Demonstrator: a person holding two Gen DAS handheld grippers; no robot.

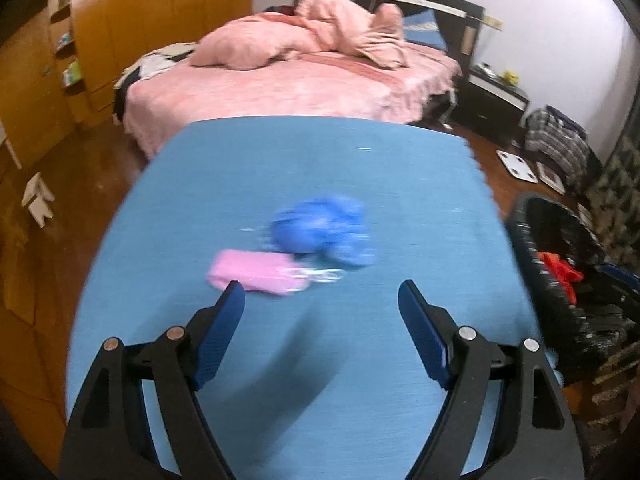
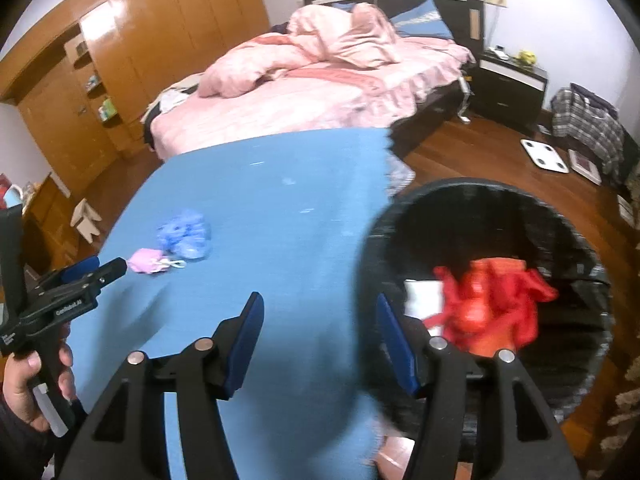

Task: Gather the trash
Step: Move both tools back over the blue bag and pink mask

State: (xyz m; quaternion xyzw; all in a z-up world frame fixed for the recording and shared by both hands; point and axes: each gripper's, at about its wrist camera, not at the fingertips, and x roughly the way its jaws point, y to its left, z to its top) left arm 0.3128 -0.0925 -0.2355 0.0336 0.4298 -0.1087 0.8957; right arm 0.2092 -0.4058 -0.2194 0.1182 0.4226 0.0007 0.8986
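Observation:
A crumpled blue bag (image 1: 322,230) and a pink packet (image 1: 256,270) lie together on the blue mat (image 1: 320,160); both also show in the right wrist view, the blue bag (image 2: 184,234) behind the pink packet (image 2: 146,260). My left gripper (image 1: 322,292) hangs open just short of the pink packet, nothing between its fingers. From the right wrist view the left gripper (image 2: 104,266) shows at the left, held by a hand (image 2: 24,376). My right gripper (image 2: 320,300) is open and empty at the rim of a black bin (image 2: 568,240). Red trash (image 2: 492,304) and white paper (image 2: 422,298) lie inside the bin.
A pink bed (image 1: 288,80) stands behind the mat, wooden wardrobes (image 2: 152,40) to the left. A white scale (image 2: 544,156), a dark nightstand (image 2: 508,84) and a plaid bag (image 2: 588,124) sit on the wooden floor at the right. A small white stool (image 1: 38,198) stands at the left.

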